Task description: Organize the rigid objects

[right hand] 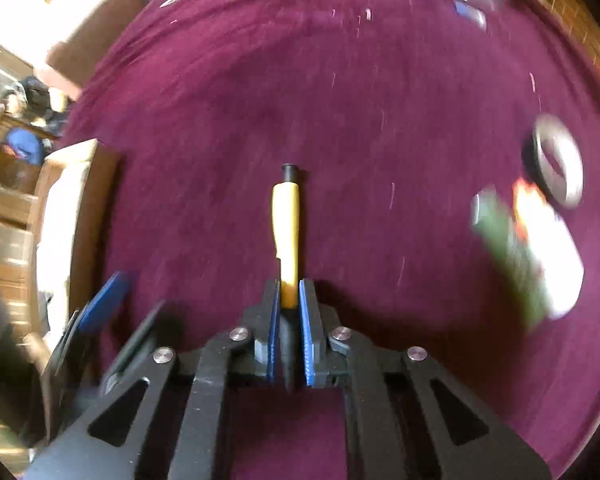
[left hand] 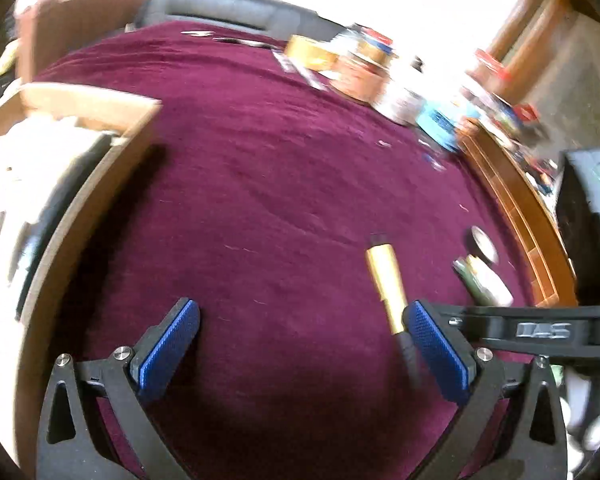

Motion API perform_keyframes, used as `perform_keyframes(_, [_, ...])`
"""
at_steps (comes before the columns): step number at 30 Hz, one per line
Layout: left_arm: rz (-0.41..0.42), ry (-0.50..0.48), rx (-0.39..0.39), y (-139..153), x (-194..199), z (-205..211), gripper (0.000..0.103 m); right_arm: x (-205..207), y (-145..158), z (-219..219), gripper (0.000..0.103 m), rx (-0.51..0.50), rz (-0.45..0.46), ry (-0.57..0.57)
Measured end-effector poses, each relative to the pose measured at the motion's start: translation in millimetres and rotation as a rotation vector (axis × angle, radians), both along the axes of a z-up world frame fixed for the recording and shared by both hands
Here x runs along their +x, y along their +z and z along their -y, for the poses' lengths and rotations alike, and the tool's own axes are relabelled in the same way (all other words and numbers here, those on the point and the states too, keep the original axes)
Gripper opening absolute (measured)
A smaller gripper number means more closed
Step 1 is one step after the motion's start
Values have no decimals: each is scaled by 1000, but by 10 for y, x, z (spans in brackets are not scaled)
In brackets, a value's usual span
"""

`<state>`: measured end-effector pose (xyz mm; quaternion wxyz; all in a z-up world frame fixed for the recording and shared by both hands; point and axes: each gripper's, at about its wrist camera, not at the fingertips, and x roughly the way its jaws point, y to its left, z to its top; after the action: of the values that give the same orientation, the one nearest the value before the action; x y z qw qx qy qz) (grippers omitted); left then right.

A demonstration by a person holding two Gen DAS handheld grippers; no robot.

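Right gripper [right hand: 289, 304]: blue-padded jaws closed tight on a yellow tool with black ends [right hand: 286, 236], clamped near its rear end; the tool points straight ahead along the fingers, level over the maroon cloth [right hand: 340, 92]. Whether it touches the cloth cannot be told.

Left gripper [left hand: 302, 338]: jaws spread wide, nothing between them, held low over the cloth and pointing forward. Same yellow tool [left hand: 386, 280] sits just inside its right finger, with the other gripper's black frame coming in from the right.

Ahead and right of the held tool: blurred green-and-white package [right hand: 528, 256] lying on the cloth, and just beyond it a round black-rimmed tin [right hand: 558, 160].

Left of both grippers: open cardboard box [left hand: 96, 184] with pale contents.

Far edge, ahead and right: blurred cluster of tape rolls and containers [left hand: 364, 68]; details unreadable.
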<state>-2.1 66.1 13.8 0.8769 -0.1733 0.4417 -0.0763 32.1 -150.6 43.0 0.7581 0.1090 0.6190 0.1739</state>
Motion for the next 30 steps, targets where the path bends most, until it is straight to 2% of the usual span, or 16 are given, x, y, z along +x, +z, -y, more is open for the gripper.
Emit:
perform_keyframes(1, [10, -11, 23, 15, 4, 38, 102, -94, 155, 140, 7, 14, 66, -9])
perform_keyframes(3, [20, -12, 24, 31, -22, 58, 102, -193, 391, 351, 10, -40, 201, -53])
perform_keyframes(4, [21, -10, 15, 32, -27, 43, 102, -256, 506, 485, 16, -90, 271, -82])
perform_keyframes(6, [12, -10, 13, 7, -10, 32, 102, -309, 562, 666, 29, -169, 326, -116])
perform_keyframes(7, [2, -13, 14, -12, 0, 38, 102, -332, 537, 768, 35, -216, 333, -134])
perform_keyframes(9, [4, -16, 29, -16, 22, 60, 102, -308, 431, 904, 35, -271, 323, -155])
perform_keyframes(12, [6, -21, 35, -18, 23, 77, 102, -244, 298, 957, 35, -268, 315, -153])
perform_keyframes(17, [11, -19, 35, -20, 17, 73, 102, -181, 214, 718, 34, -173, 323, -51])
perform_keyframes(21, [13, -21, 56, -25, 23, 105, 102, 10, 15, 679, 35, -282, 328, -75])
perform_keyframes(24, [14, -21, 67, -29, 18, 117, 102, 114, -144, 719, 35, -303, 304, -117])
perform_keyframes(27, [18, -21, 88, -32, 10, 139, 102, -4, -151, 763, 31, -287, 332, -150])
perform_keyframes(30, [19, -20, 141, -39, -19, 216, 98, -231, -161, 914, 22, -177, 352, -235])
